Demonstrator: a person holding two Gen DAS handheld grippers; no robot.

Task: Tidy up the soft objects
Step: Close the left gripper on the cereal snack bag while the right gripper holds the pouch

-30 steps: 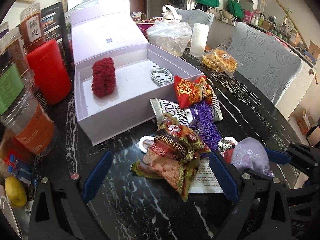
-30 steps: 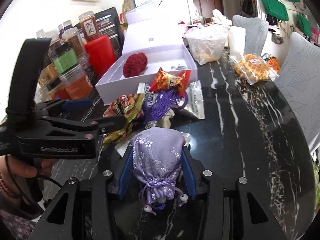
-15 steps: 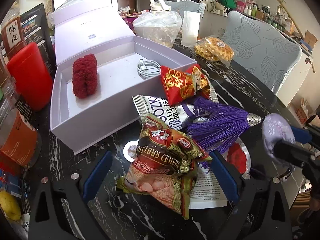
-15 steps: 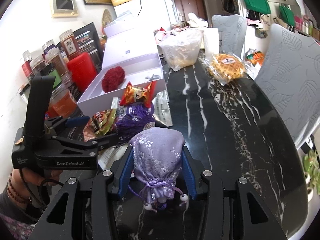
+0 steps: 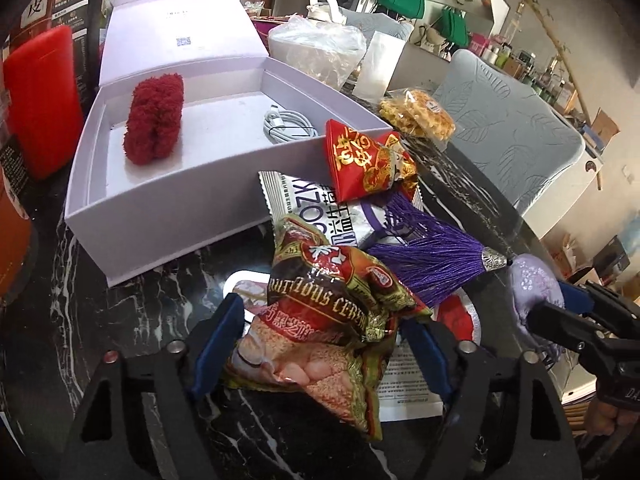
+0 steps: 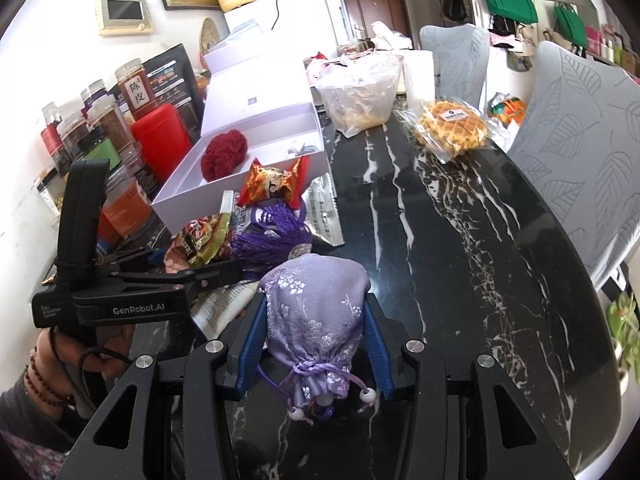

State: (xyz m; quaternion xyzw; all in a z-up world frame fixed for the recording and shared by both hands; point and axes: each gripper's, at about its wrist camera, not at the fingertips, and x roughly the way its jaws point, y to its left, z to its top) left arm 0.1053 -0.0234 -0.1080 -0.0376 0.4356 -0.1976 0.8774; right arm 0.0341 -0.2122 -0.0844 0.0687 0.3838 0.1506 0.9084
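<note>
My right gripper (image 6: 314, 320) is shut on a lilac embroidered drawstring pouch (image 6: 314, 312) and holds it above the black marble table (image 6: 460, 248). The pouch (image 5: 534, 292) also shows at the right of the left wrist view, its purple tassel (image 5: 432, 256) trailing over the snack packets. My left gripper (image 5: 324, 340) is open, its fingers on either side of a brown cereal packet (image 5: 324, 320) that lies on the table. An open white box (image 5: 224, 184) holds a red fluffy object (image 5: 154, 120) and a coiled white cable (image 5: 286, 128).
A red and gold packet (image 5: 360, 160) and a silver packet (image 5: 320, 208) lie by the box. Jars (image 6: 100, 128) and a red canister (image 5: 38, 96) stand at the left. A plastic bag (image 6: 360, 96) and bagged waffles (image 6: 452, 124) sit at the back. Chairs (image 6: 580, 152) line the right edge.
My right gripper has lifted the pouch up and back, drawing the tassel out over the packets. My left gripper has moved forward around the cereal packet.
</note>
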